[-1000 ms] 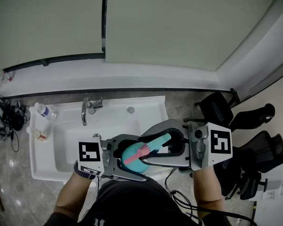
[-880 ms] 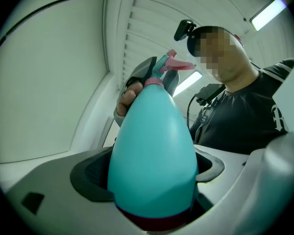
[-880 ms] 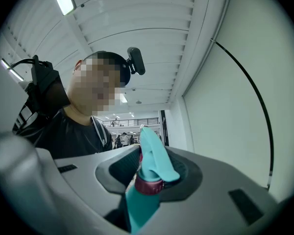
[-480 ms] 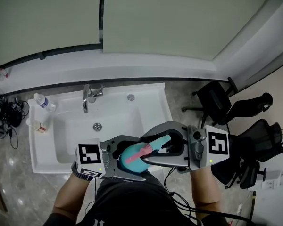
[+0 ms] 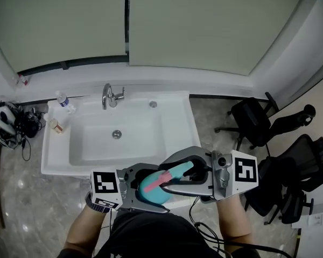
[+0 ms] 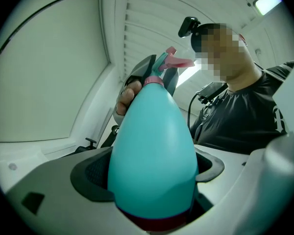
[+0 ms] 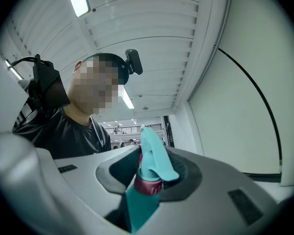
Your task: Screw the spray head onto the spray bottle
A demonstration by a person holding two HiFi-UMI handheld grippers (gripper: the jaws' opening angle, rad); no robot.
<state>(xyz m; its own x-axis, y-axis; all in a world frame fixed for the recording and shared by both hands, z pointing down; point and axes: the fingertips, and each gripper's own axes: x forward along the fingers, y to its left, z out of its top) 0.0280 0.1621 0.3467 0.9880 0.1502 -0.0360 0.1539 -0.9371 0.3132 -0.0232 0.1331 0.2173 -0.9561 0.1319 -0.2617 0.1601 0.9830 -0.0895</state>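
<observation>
A teal spray bottle lies level in front of the person's chest, and my left gripper is shut on its wide body. Its dark red base sits deep between the jaws. The teal spray head, with a pink trigger and a magenta collar, sits on the bottle's neck. My right gripper is shut on that head, facing the left gripper. In the left gripper view the right gripper's fingers wrap the head. The thread under the collar is hidden.
A white sink with a chrome tap lies just beyond the grippers. A water bottle and a small bottle stand at its left rim. Black office chairs stand to the right, cables and gear to the left.
Both grippers, still joined on the bottle and head, have drawn back from over the sink's front edge toward the person. The grip on each part looks the same.
</observation>
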